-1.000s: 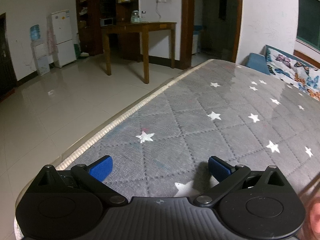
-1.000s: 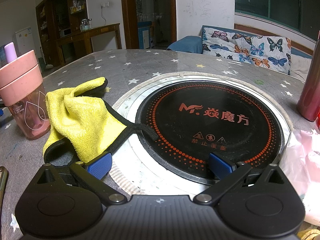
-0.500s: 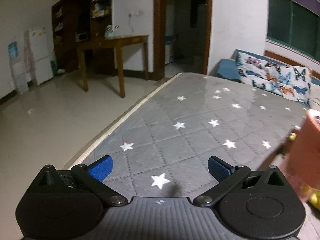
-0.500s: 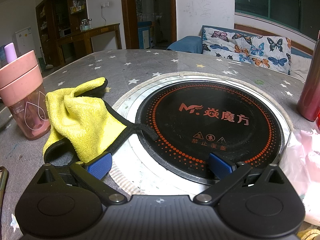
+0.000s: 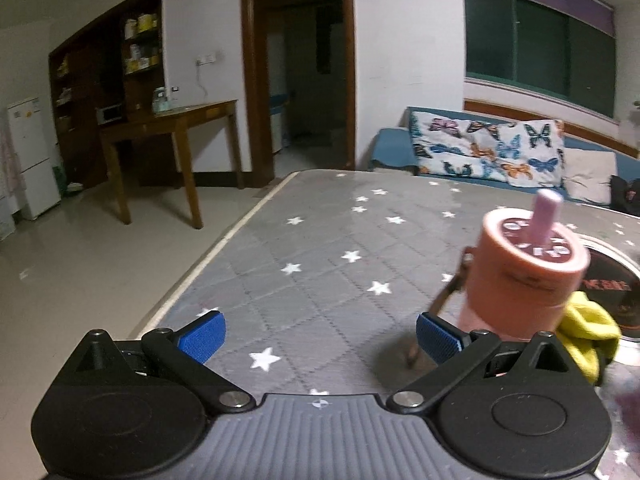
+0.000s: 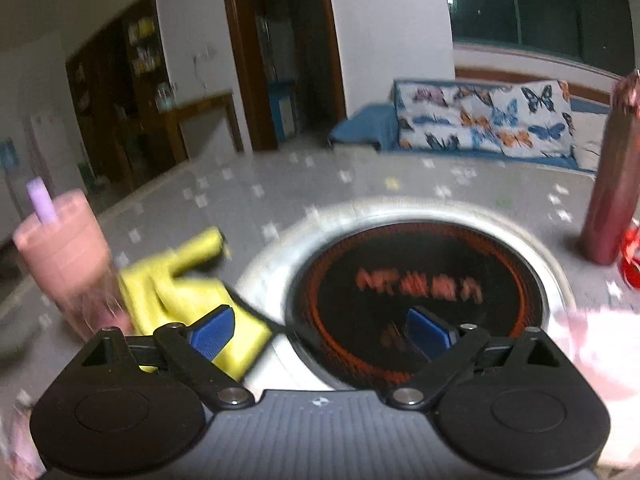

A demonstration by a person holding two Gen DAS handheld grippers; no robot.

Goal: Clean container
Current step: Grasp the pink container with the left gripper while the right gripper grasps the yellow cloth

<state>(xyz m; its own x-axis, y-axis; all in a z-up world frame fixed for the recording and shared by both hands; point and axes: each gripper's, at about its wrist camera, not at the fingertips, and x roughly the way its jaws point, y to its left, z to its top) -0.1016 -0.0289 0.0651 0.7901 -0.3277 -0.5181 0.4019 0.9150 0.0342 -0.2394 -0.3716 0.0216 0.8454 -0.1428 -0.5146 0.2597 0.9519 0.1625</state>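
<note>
A pink cup with a lid and a lilac straw (image 5: 524, 276) stands on the grey star-patterned table, just beyond my left gripper's right finger; it also shows in the right wrist view (image 6: 68, 256) at far left. A yellow cloth (image 6: 176, 288) lies between the cup and the black induction hob (image 6: 420, 292), and shows in the left wrist view (image 5: 588, 328) behind the cup. My left gripper (image 5: 318, 338) is open and empty, left of the cup. My right gripper (image 6: 316, 330) is open and empty, low over the cloth's edge and the hob's rim. The right wrist view is blurred.
A dark red bottle (image 6: 612, 184) stands at the right of the hob. A pale pink plastic bag (image 6: 592, 344) lies at front right. The table's left edge (image 5: 224, 248) drops to a tiled floor. A butterfly-print sofa (image 5: 488, 152) stands behind the table.
My left gripper has swung right, bringing the pink cup and yellow cloth into view. My right gripper has started moving, and its view has shifted and blurred.
</note>
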